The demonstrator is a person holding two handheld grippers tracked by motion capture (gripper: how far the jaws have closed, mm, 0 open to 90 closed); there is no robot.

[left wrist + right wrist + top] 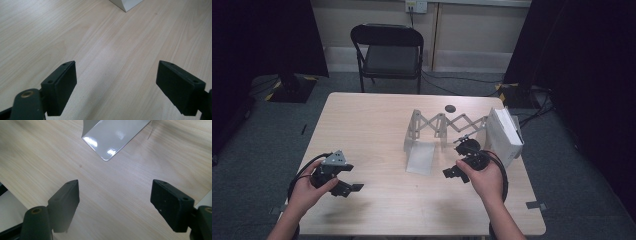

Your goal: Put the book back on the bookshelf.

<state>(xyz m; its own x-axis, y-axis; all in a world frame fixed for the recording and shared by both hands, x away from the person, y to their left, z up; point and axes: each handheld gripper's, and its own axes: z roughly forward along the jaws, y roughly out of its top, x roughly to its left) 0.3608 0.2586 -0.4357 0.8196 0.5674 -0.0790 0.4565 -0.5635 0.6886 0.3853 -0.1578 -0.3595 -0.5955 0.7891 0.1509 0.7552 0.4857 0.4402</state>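
A grey metal folding rack (447, 122) with a scissor lattice stands on the wooden table (372, 125), right of centre. Its flat foot plate (421, 157) lies toward me, and the glossy plate (113, 137) sits just ahead of the right jaws. At the rack's right end stands a white box (504, 135). My right gripper (457, 160) (115, 185) hovers open beside the plate, with nothing between its jaws. My left gripper (353, 177) (116, 67) is open over bare wood at the front left, well apart from the rack. A pale corner (127, 5) pokes in at the top of the left gripper view.
A small black round object (450, 107) lies on the table behind the rack. A black folding chair (387, 50) stands beyond the far edge. Cables trail from both grippers toward the front edge. Bare wood lies between the two grippers.
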